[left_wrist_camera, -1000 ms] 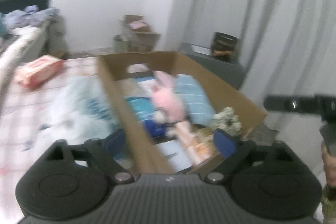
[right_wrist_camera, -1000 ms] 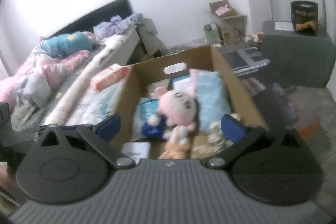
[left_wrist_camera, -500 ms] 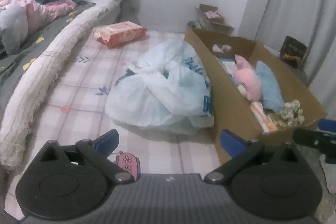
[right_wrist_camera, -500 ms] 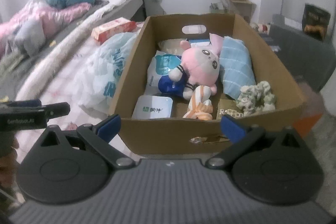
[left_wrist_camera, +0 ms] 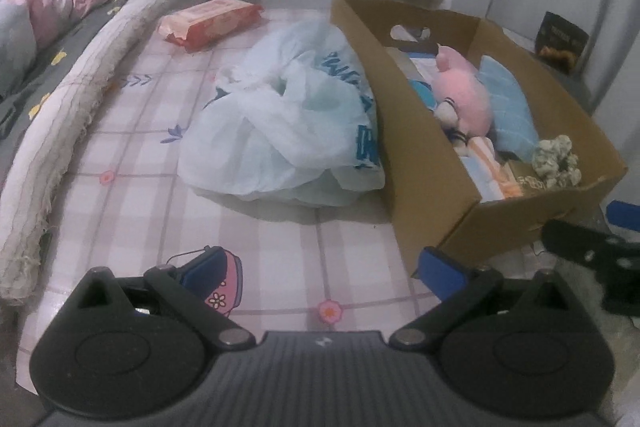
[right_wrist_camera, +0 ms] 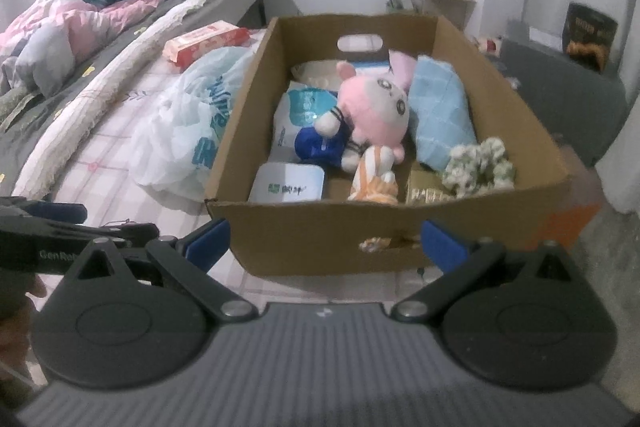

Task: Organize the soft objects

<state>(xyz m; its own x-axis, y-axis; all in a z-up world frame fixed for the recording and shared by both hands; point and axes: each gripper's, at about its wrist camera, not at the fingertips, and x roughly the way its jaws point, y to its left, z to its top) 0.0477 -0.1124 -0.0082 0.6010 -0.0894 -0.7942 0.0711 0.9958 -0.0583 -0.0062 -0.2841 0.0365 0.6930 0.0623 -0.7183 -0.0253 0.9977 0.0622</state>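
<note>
Ahead of my right gripper (right_wrist_camera: pixel 324 241), jaws wide and empty, the box (right_wrist_camera: pixel 384 227); plush (right_wrist_camera: pixel 374 111) inside, nearer than left gripper (left_wrist_camera: pixel 320 269), also wide.

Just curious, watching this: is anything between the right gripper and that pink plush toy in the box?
Yes. The cardboard box's near wall stands between the open right gripper and the pink plush toy. The box is open on top.
</note>
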